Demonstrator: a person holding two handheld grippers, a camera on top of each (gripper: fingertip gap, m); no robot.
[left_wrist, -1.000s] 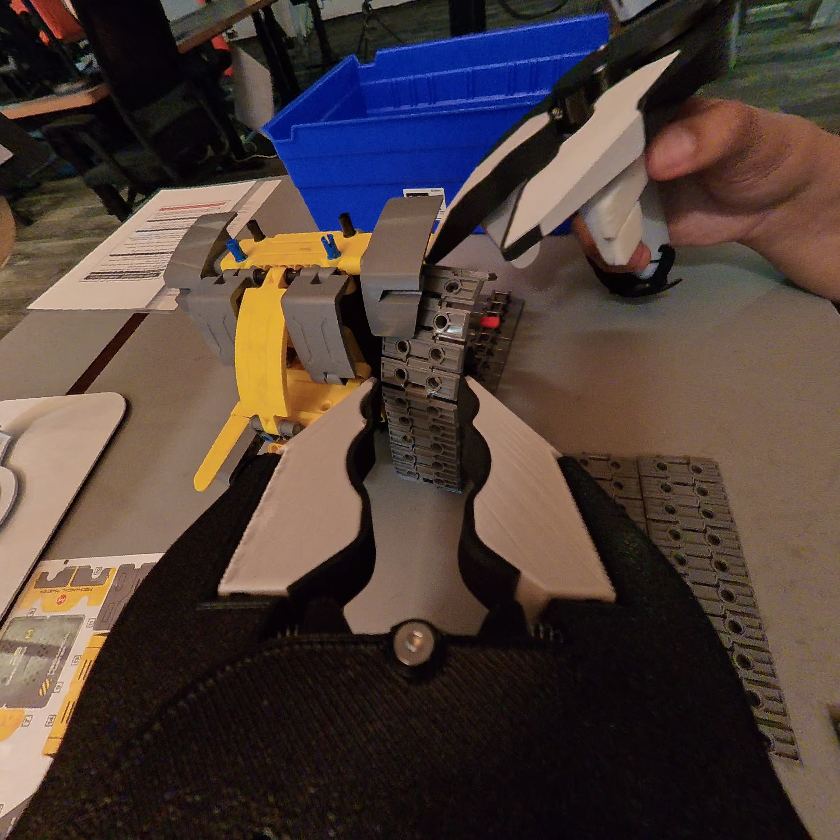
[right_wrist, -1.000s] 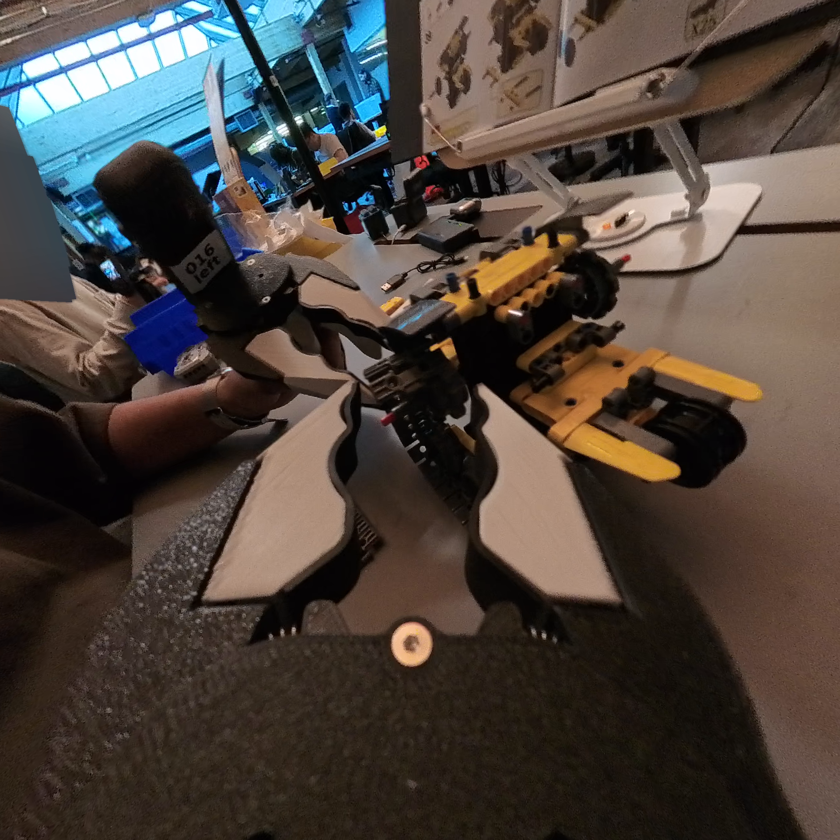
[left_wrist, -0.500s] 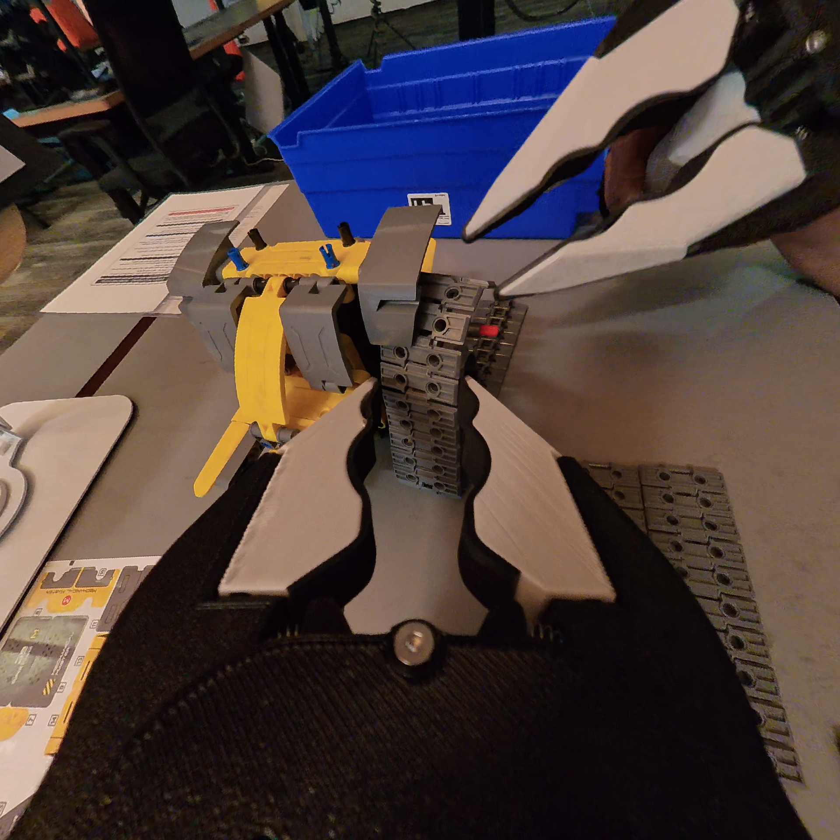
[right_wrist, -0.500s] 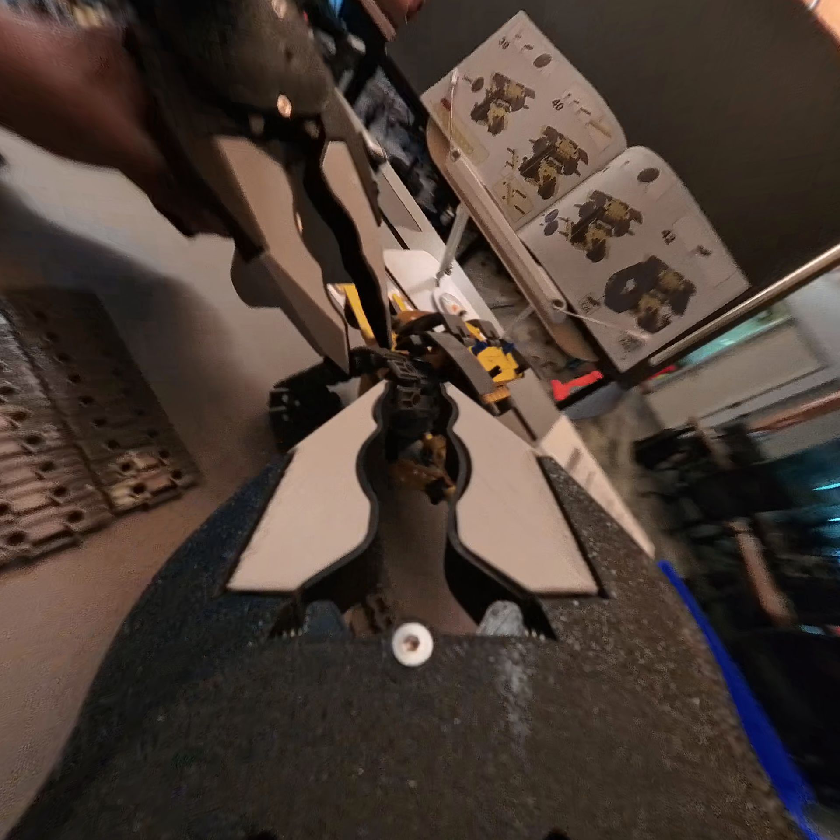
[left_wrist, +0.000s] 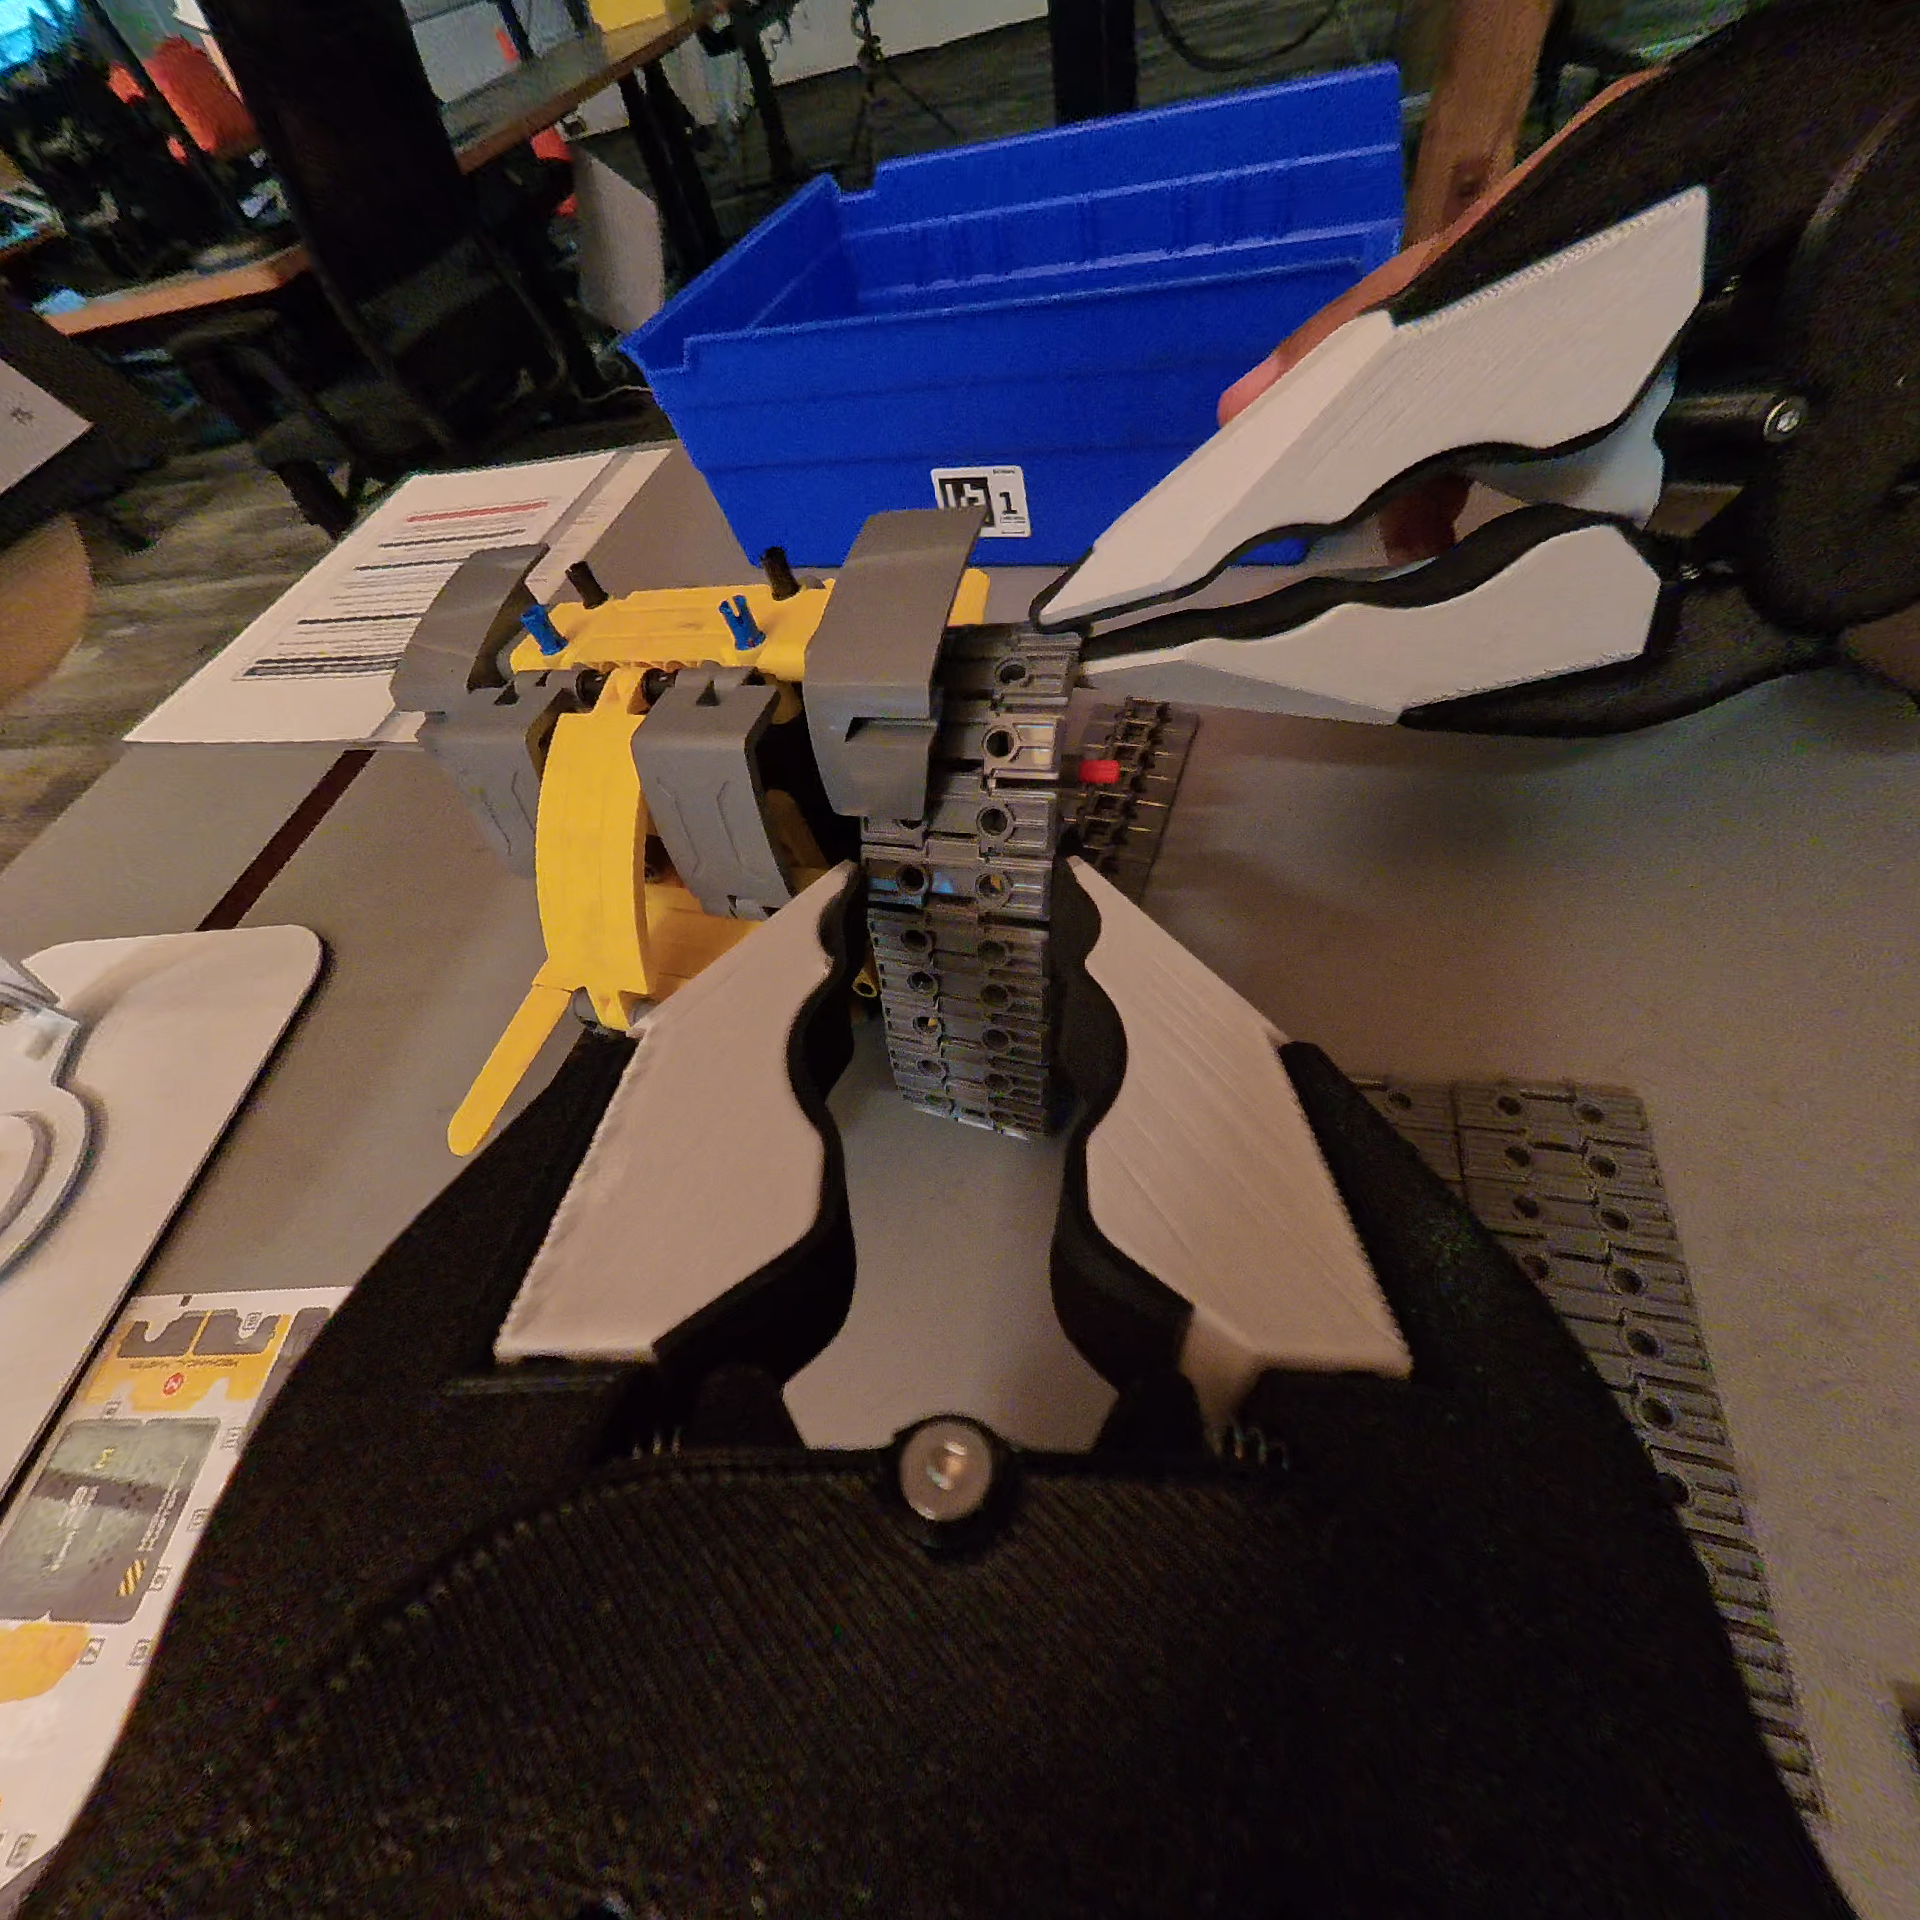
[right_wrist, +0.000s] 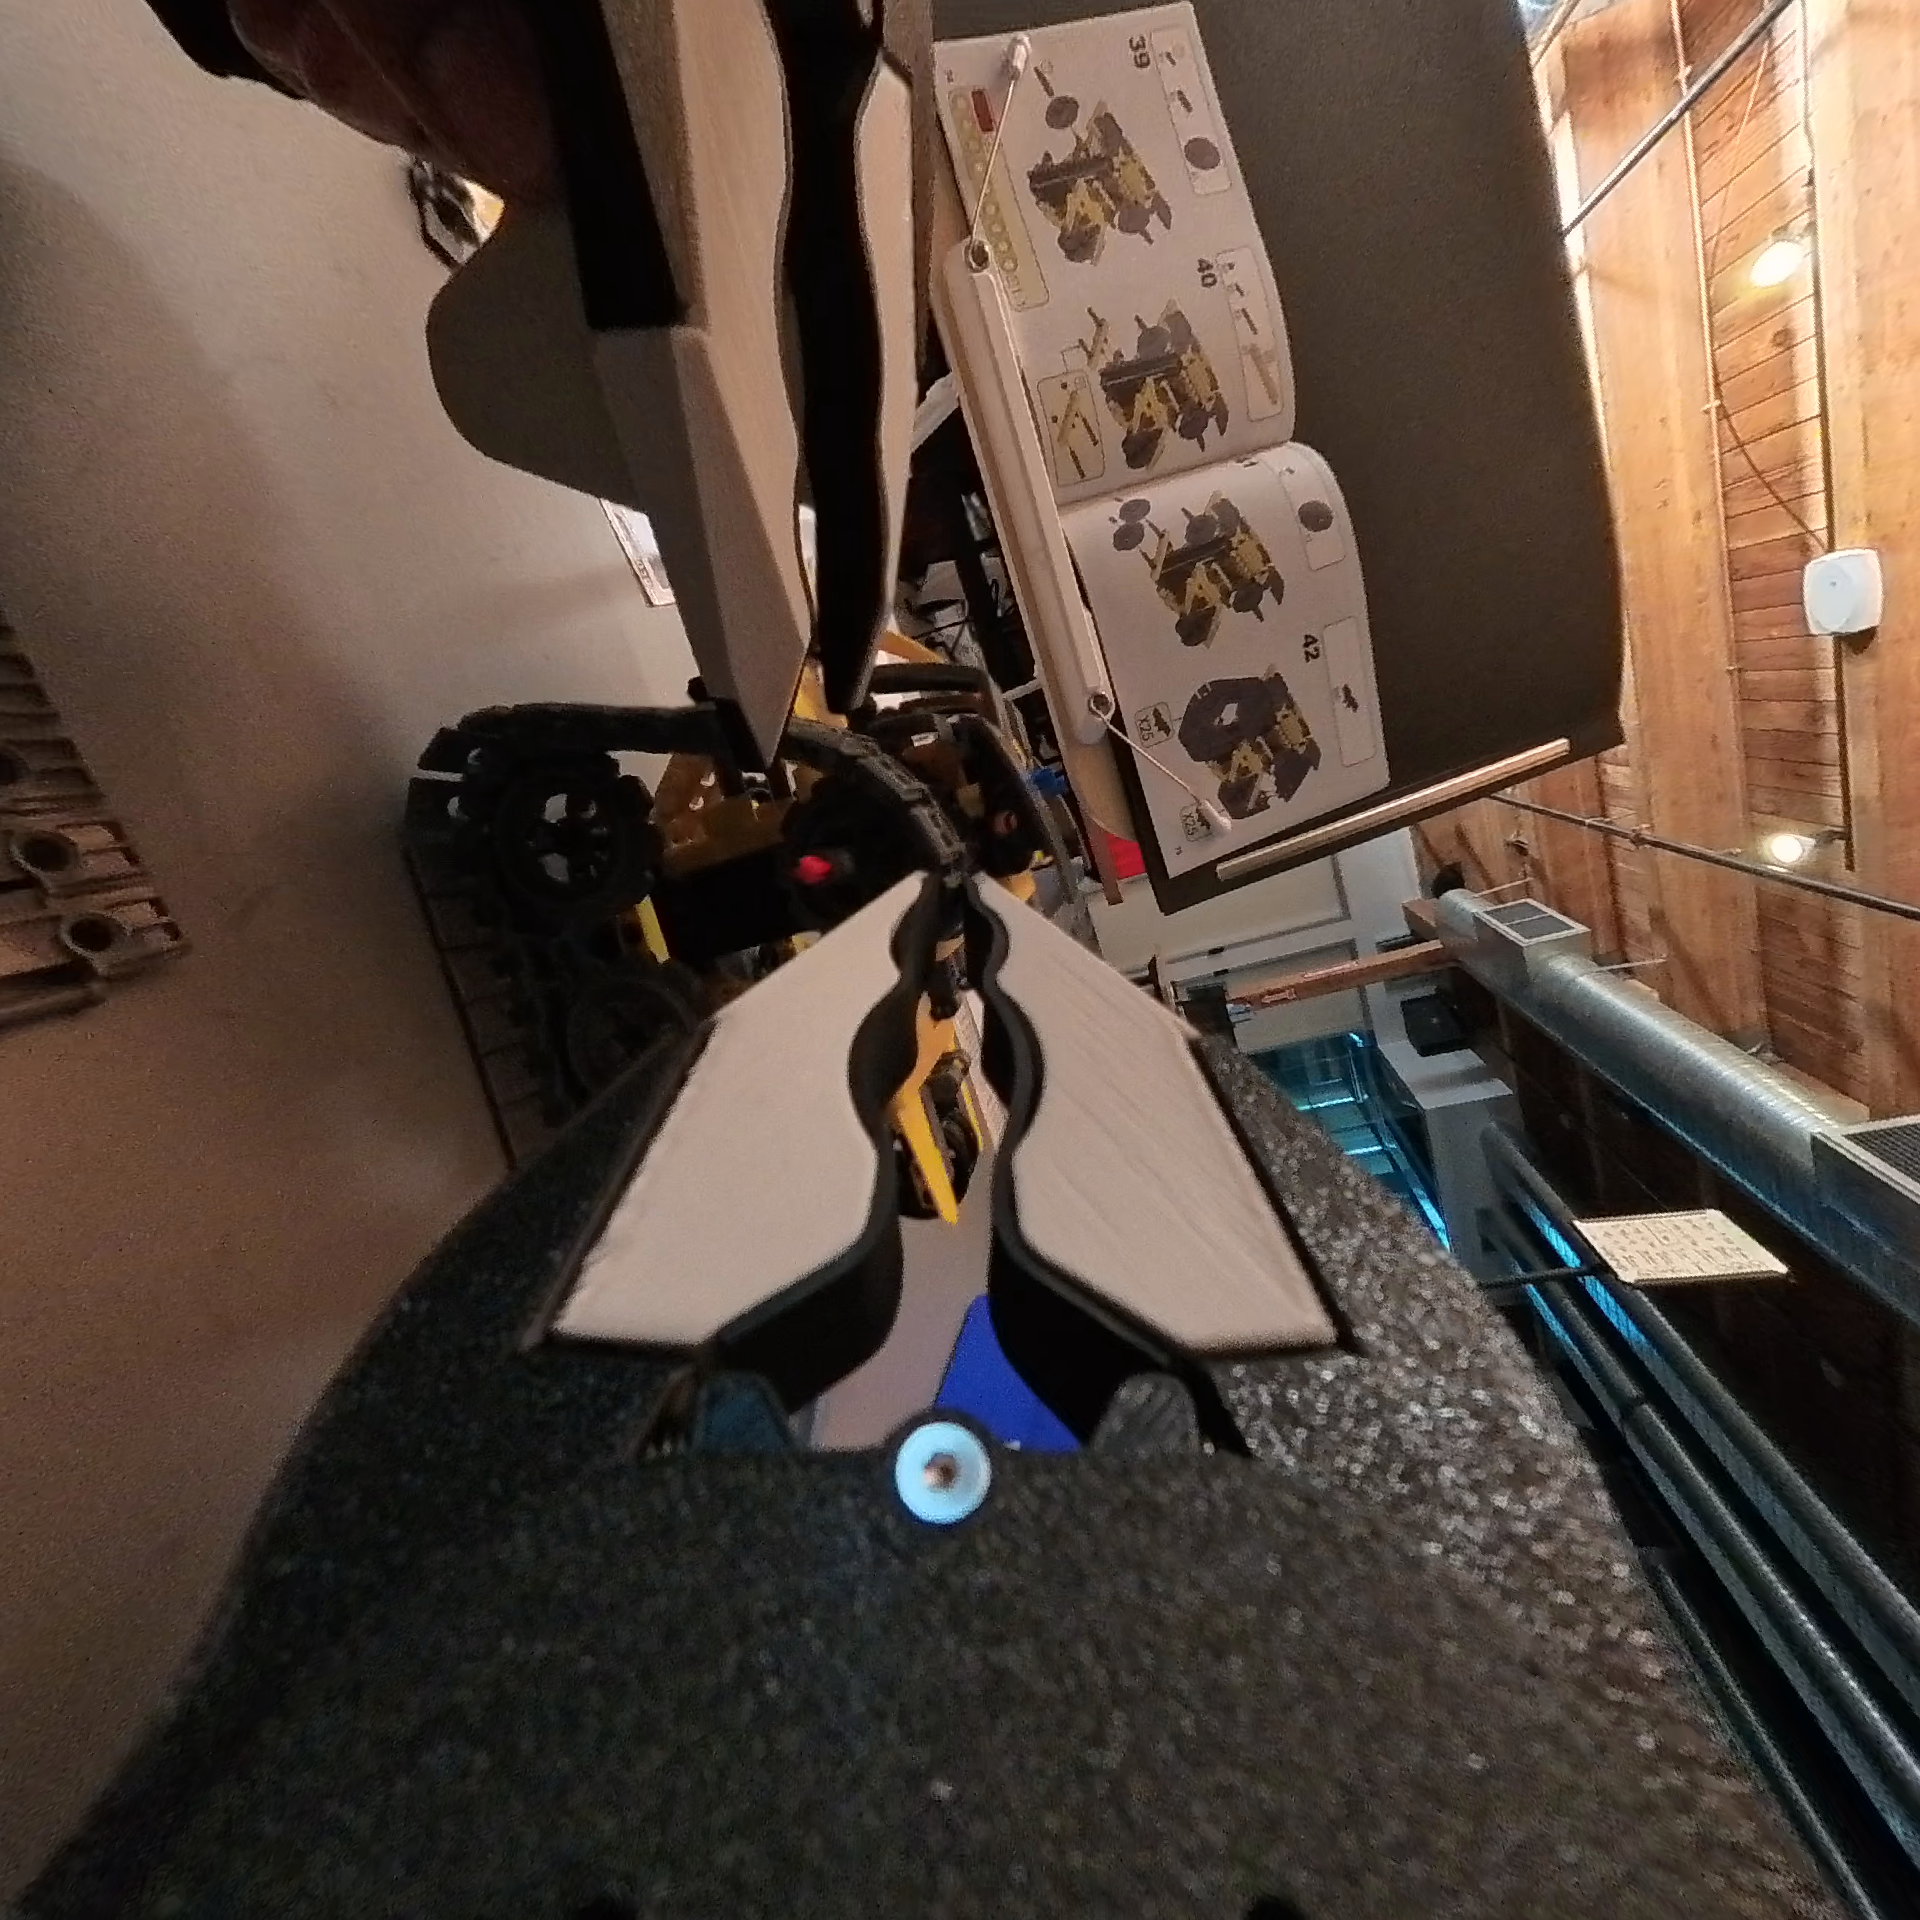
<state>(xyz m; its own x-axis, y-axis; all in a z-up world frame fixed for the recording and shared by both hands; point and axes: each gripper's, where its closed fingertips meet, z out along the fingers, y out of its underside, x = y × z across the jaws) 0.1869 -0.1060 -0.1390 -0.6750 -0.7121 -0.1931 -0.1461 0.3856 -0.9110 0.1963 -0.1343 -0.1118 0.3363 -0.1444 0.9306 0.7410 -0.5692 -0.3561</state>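
A yellow and grey brick-built tracked vehicle (left_wrist: 592, 831) stands on the grey table (left_wrist: 1455, 883). A grey link track (left_wrist: 966, 997) wraps over its near wheel side. My left gripper (left_wrist: 961, 883) is shut on this track, one finger on each edge. My right gripper (left_wrist: 1065, 639) comes in from the right, rolled on its side, with its tips pinched on the track's top end. In the right wrist view the right gripper (right_wrist: 951, 883) is almost closed on the dark track band (right_wrist: 894, 790), with the left gripper (right_wrist: 805, 717) just above it and the vehicle (right_wrist: 707, 821) behind.
A blue bin (left_wrist: 1039, 343) stands behind the vehicle. A loose flat track strip (left_wrist: 1558, 1226) lies at the right. A printed sheet (left_wrist: 416, 582), a white stand base (left_wrist: 156, 1049) and a sticker sheet (left_wrist: 125, 1455) are at the left. An open instruction booklet (right_wrist: 1174, 416) sits on a stand. My right fingertips sit around 5 cm from my left ones.
My right gripper has swung round, rolled onto its side, come down to the top of the track and closed to a narrow pinch. My left gripper has held still on the track.
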